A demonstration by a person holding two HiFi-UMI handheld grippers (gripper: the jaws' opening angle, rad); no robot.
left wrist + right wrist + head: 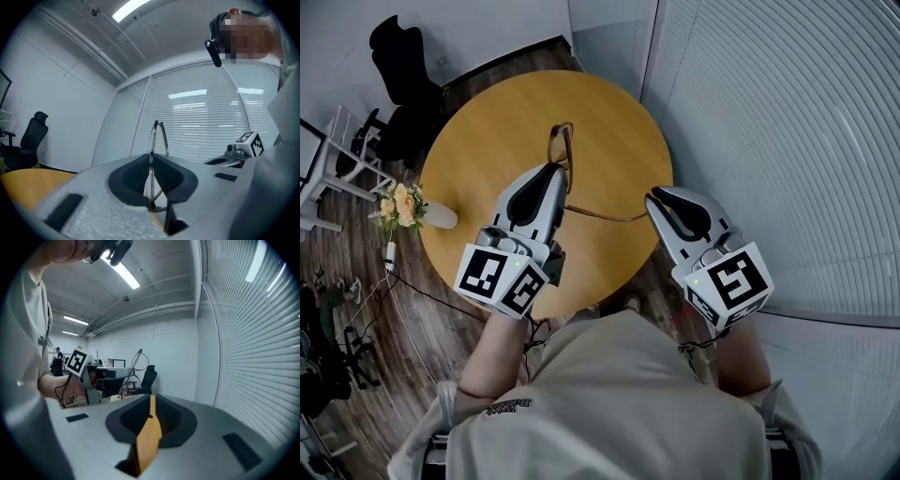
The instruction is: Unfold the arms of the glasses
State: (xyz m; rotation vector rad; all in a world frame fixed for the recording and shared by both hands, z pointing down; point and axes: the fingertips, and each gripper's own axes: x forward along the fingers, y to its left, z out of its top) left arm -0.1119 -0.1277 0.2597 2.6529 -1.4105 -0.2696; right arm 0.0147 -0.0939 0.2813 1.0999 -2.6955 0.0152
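Left gripper [555, 173]: jaws drawn almost together, pinching the thin rim of the glasses [561, 148]; gripper held roughly level.
Glasses: clear of the round wooden table [487, 131], over its middle, with the lenses standing up past the left jaw tips.
Arm [605, 217]: one arm stood unfolded, running sideways from the frame to the right gripper [652, 201].
Right gripper: jaws close together, only a narrow gap, pinching the arm's tip.
Surroundings: flowers [400, 204] sat at the table's left edge.
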